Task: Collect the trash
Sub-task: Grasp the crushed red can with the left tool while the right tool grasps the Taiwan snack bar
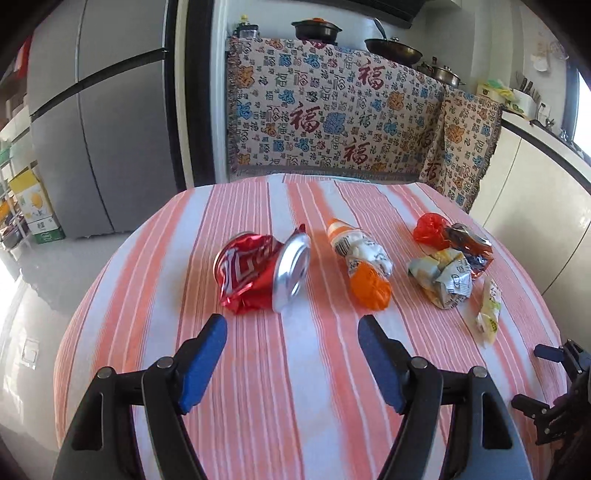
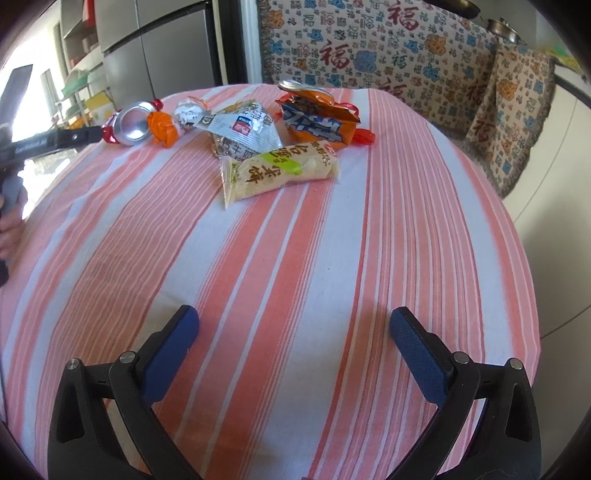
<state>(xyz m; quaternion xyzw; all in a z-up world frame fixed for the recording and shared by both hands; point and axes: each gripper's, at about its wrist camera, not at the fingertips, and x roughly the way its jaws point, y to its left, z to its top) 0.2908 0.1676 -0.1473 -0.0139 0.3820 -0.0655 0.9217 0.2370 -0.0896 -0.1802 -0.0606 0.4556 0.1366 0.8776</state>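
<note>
Trash lies on a table under a pink-and-white striped cloth [image 1: 280, 406]. At the left is a crushed red can [image 1: 258, 273], then an orange-and-white crumpled wrapper [image 1: 364, 266], a crumpled white packet [image 1: 441, 280], a red-and-brown bag [image 1: 454, 240] and a yellow-green snack packet [image 1: 489, 310]. My left gripper [image 1: 291, 325] is open and empty, just short of the can and slightly to its right. My right gripper [image 2: 293, 321] is open and empty over bare cloth. It is well short of the snack packet [image 2: 280, 171], the orange bag [image 2: 317, 118] and the can [image 2: 131, 125].
A grey fridge [image 1: 103, 129] stands behind the table at the left. A patterned cloth [image 1: 332, 118] drapes a counter bearing pots [image 1: 317, 31]. White cabinets [image 1: 535, 184] run along the right. Cartons [image 1: 35, 206] sit on the floor at the left. A hand [image 2: 9, 232] shows at the left edge.
</note>
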